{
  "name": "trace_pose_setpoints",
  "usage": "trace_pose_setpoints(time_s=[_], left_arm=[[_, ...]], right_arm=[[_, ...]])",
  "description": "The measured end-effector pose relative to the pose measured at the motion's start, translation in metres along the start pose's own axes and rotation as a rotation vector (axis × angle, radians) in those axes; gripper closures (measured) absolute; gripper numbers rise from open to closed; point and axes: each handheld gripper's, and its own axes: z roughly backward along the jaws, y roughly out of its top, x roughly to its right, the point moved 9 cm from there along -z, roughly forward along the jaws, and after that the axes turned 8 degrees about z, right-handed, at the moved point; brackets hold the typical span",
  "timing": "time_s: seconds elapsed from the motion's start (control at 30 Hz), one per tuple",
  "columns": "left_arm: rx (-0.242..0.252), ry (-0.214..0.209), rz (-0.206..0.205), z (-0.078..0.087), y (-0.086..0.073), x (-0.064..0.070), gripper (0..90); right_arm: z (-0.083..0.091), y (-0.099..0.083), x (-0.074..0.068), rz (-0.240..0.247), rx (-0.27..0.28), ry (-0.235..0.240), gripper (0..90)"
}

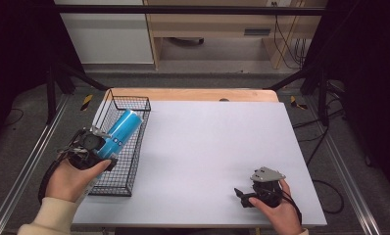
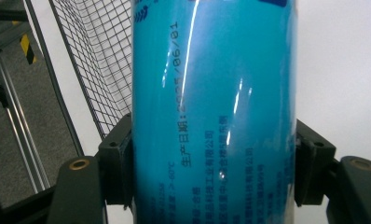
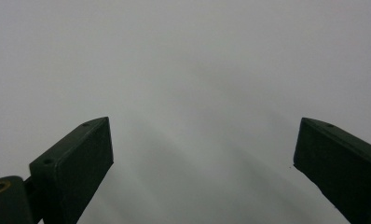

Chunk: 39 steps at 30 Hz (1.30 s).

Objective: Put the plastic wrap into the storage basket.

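Note:
A shiny blue can (image 1: 121, 131) with printed text lies tilted over the black wire basket (image 1: 126, 176) at the table's left. My left gripper (image 1: 103, 151) is shut on the can's near end. In the left gripper view the can (image 2: 214, 107) is clamped between both black pads (image 2: 119, 158), with the basket's mesh (image 2: 95, 60) behind it. My right gripper (image 1: 241, 196) rests low at the front right of the white table. In the right gripper view its jaws stand wide apart, and the gripper (image 3: 202, 154) is open with only bare table between them.
The white table surface (image 1: 212, 147) stretches between the two hands. A wooden strip (image 1: 193, 94) borders its far edge. Metal rails (image 1: 21, 166) run along both sides, with cables on the floor at the right.

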Motion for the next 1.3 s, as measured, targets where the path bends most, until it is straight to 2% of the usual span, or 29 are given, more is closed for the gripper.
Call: trace_pose_setpoints(time_s=[0.03,0.07,0.1,0.17,0.2,0.23,0.3,0.87,1.3], left_arm=[[0.0,0.001,0.002,-0.001,0.0,-0.001,31.8],[0.02,0.007,-0.031,-0.003,0.003,-0.004,31.8],[-0.005,0.004,0.008,-0.003,-0.001,-0.003,31.8],[-0.008,0.007,0.015,-0.005,-0.001,-0.005,31.8],[0.0,0.014,-0.017,-0.007,0.001,-0.008,31.8],[-0.021,0.013,0.015,-0.008,-0.001,-0.007,31.8],[-0.032,0.016,0.021,-0.012,-0.001,-0.008,31.8],[-0.057,0.018,0.057,-0.027,0.002,-0.014,31.8],[-0.076,0.02,0.06,-0.031,-0.001,-0.017,31.8]], right_arm=[[0.0,0.0,0.0,0.0,0.0,0.0,5.2],[0.0,0.0,0.0,0.0,0.0,0.0,5.2],[0.0,0.0,0.0,-0.002,0.0,0.0,5.2],[0.0,0.0,0.0,0.0,0.001,0.0,5.2],[0.0,0.0,0.0,0.001,-0.001,0.001,5.2],[0.0,0.0,0.0,0.001,-0.001,0.001,5.2],[0.0,0.0,0.0,0.0,-0.001,0.0,5.2],[0.0,0.0,-0.001,0.004,0.003,0.004,5.3],[0.001,0.0,-0.001,0.001,0.002,0.004,5.3]])
